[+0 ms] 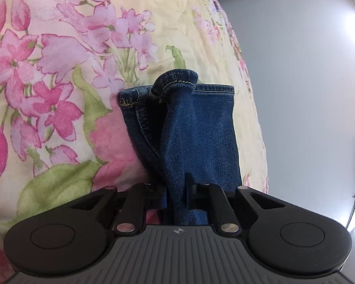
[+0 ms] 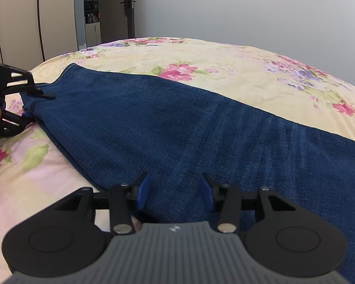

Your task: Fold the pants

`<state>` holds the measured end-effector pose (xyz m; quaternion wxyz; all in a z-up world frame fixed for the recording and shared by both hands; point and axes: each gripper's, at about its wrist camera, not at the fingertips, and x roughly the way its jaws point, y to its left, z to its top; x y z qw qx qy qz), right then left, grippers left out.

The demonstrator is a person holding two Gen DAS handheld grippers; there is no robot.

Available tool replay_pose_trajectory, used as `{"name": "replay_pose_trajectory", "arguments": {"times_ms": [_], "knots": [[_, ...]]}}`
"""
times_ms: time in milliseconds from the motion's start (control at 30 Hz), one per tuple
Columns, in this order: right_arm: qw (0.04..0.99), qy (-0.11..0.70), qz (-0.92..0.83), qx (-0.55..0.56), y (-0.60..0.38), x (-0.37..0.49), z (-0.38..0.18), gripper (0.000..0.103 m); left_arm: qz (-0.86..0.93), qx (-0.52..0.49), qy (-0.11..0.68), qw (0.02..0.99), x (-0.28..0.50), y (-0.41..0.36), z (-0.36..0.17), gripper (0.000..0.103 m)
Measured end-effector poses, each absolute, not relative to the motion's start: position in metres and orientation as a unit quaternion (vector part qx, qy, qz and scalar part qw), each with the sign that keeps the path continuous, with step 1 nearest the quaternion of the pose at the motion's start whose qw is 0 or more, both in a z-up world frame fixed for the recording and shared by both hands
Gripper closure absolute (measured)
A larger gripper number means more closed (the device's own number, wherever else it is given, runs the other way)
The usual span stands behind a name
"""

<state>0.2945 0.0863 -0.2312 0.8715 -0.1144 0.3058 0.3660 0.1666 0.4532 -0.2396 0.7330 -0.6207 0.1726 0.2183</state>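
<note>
left wrist view: the left gripper (image 1: 177, 184) at bottom centre has its fingers closed tight on a bunched fold of the blue pants (image 1: 201, 127), whose stitched hem curls at mid-frame over the floral bed (image 1: 59, 71).

right wrist view: the right gripper (image 2: 175, 189) sits low centre, fingers spread apart around nothing, above the pants (image 2: 177, 123) stretched across the bed (image 2: 224, 59). the left gripper (image 2: 39, 94) grips the hem at the left edge.
</note>
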Motion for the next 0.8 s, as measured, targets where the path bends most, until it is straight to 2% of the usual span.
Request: {"name": "replay_pose_trajectory", "arguments": {"times_ms": [433, 600, 700, 800], "knots": [[0.869, 0.322, 0.367, -0.083, 0.077, 0.3, -0.227, 0.06, 0.199, -0.565, 0.167, 0.783, 0.172, 0.443, -0.207, 0.094], [0.866, 0.331, 0.359, -0.11, 0.083, 0.299, -0.228, 0.06, 0.202, -0.55, 0.156, 0.795, 0.178, 0.43, -0.188, 0.095], [0.864, 0.336, 0.352, -0.132, 0.091, 0.298, -0.227, 0.059, 0.198, -0.515, 0.15, 0.82, 0.188, 0.416, -0.168, 0.095], [0.863, 0.342, 0.364, -0.078, 0.073, 0.301, -0.215, 0.059, 0.179, -0.459, 0.15, 0.857, 0.197, 0.396, -0.14, 0.095]]}}
